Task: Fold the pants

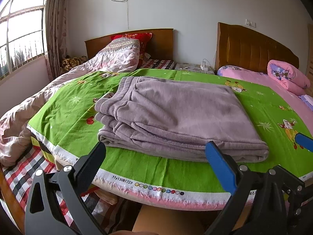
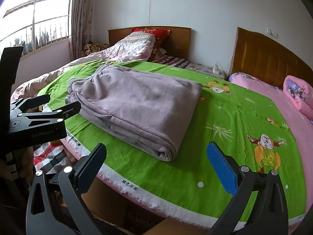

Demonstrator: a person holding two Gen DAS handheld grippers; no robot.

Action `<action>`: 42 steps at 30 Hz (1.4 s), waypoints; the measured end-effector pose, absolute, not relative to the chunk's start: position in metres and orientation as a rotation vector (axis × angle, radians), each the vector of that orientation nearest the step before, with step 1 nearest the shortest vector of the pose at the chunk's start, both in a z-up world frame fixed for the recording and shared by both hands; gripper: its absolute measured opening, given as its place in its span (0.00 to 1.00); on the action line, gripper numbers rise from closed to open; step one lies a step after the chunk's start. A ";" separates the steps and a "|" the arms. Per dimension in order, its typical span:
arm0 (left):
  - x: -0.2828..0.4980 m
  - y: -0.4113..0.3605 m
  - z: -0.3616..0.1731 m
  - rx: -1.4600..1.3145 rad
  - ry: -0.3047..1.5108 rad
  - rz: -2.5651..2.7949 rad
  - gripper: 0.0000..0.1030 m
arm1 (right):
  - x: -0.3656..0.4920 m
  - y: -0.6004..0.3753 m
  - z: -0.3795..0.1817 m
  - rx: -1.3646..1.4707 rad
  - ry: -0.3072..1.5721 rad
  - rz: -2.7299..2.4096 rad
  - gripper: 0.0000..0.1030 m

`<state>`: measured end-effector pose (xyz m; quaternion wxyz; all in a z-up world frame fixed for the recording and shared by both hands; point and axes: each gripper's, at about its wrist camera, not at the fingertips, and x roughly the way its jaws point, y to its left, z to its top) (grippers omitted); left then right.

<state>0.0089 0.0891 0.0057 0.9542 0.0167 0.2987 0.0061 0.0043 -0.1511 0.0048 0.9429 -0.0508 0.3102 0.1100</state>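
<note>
Left wrist: pants (image 1: 176,121) just beyond claw (image 1: 154,152).

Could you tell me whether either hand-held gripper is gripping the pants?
No, the pants lie folded on the green sheet, untouched by either open gripper.

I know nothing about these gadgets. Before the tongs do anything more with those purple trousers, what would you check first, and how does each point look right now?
1. Soft mauve fleece pants folded into a neat stack: ok, layers lie stacked on each other.
2. Pants fully on the green cartoon-print cloth: ok, no part hangs over the edge.
3. Left tongs free: ok, open, holding nothing.
4. Right tongs free: ok, open, holding nothing.
5. Tongs clear of the pants: cannot tell for the left, whose tips overlap the stack's near edge in its view; right looks apart.
6. Hidden underside smooth: cannot tell.
</note>
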 end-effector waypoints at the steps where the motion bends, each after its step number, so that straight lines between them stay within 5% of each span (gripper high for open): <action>1: 0.009 0.089 0.006 0.035 0.607 0.012 0.99 | 0.004 -0.151 0.004 -0.103 0.633 0.223 0.96; 42: 0.011 0.089 0.001 0.043 0.620 0.015 0.99 | 0.002 -0.151 -0.001 -0.096 0.644 0.218 0.96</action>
